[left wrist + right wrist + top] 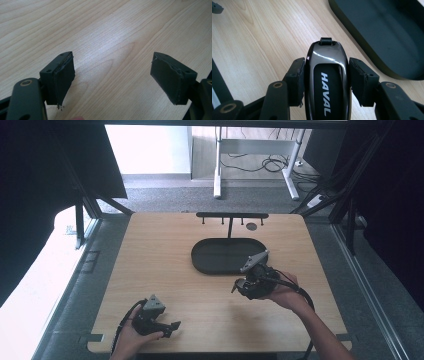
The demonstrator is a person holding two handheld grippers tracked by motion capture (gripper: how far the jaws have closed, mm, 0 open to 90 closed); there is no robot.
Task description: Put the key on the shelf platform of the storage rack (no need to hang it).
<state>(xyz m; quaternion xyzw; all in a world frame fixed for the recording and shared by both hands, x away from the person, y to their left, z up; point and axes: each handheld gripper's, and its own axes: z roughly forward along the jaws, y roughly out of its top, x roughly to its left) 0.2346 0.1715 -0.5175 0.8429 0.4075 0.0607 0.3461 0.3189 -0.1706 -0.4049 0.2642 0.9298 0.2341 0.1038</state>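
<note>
I am working at the tabletop [165,245], the black oval tray [220,256] lying toward its far edge. My right gripper [327,75] is clamping the glossy key fob [327,75] by its flanks, just off the tray's near right rim; it looks light, rigid and slippery. My left gripper [115,80] is idling, jaws apart, near the front left edge.

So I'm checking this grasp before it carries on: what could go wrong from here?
The right tool pinches the glossy black HAVAL key fob by its smooth curved sides only, so it might slip or twist out. It sits beside the black oval tray, not over it, so a drop would probably hit the wooden table. The left tool stands open, too far away to help.
</note>
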